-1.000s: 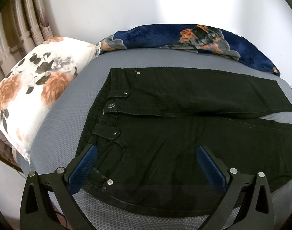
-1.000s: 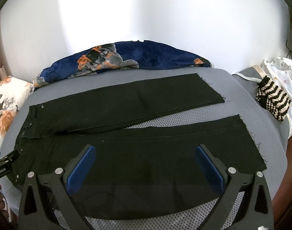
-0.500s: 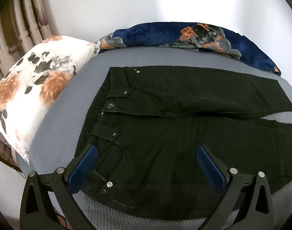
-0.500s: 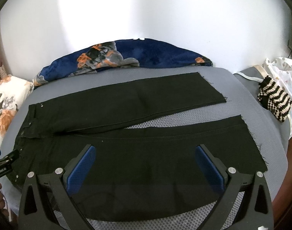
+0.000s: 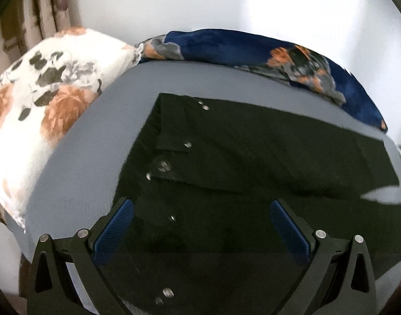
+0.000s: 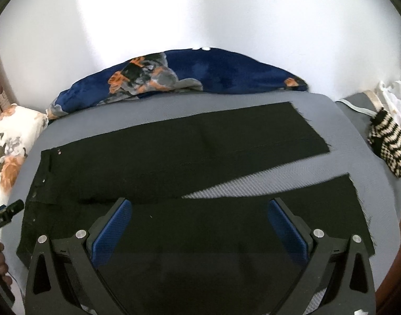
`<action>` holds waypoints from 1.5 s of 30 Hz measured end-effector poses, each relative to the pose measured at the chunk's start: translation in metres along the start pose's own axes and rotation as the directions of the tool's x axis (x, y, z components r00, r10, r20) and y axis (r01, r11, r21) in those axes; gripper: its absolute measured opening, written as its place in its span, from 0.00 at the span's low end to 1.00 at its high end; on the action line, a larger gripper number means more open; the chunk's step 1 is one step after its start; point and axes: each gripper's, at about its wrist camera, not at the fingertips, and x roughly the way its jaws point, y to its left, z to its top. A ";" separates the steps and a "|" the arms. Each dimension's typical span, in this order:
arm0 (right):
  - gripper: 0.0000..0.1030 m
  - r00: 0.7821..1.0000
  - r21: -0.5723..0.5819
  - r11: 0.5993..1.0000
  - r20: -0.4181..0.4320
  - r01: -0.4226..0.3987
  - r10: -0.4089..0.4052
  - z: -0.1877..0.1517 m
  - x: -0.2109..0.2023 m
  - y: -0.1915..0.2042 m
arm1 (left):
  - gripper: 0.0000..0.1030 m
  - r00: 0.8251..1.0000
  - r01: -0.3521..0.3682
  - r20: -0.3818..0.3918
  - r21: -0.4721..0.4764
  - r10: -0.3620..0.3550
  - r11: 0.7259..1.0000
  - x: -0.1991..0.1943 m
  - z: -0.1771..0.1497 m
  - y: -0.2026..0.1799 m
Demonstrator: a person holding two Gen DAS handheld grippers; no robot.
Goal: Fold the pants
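Left wrist view: left gripper point(image 5: 201, 229), jaws apart, had dropped closer over pants point(image 5: 253, 157) waistband; right gripper point(image 6: 200, 227) also apart, lower; grasp likely imminent.

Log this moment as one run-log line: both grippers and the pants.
left gripper: open, over waistband end | right gripper: open, over near leg | black pants: flat on grey bed, legs apart, unfolded

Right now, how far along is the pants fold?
Done: the black pants lie flat on the grey bed, legs spread in a V with mattress showing between them. In hand: nothing; the left gripper hangs open over the waistband, the right gripper open over the near leg. Left: every fold, starting with one leg onto the other.
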 end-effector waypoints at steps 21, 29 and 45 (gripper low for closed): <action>1.00 0.979 -0.147 0.972 -0.118 -0.181 0.165 0.076 0.099 0.097 | 0.52 0.930 0.345 -0.048 -0.224 -0.363 0.912 0.124 0.113 0.108; 1.00 0.971 -0.144 0.969 -0.163 -0.200 0.176 0.093 0.139 0.113 | 0.51 0.854 0.455 -0.135 -0.278 -0.503 0.846 0.166 0.129 0.117; 1.00 0.916 -0.205 0.904 -0.230 -0.375 0.328 0.137 0.203 0.137 | 0.51 0.608 0.677 -0.185 -0.388 -0.772 0.625 0.219 0.165 0.112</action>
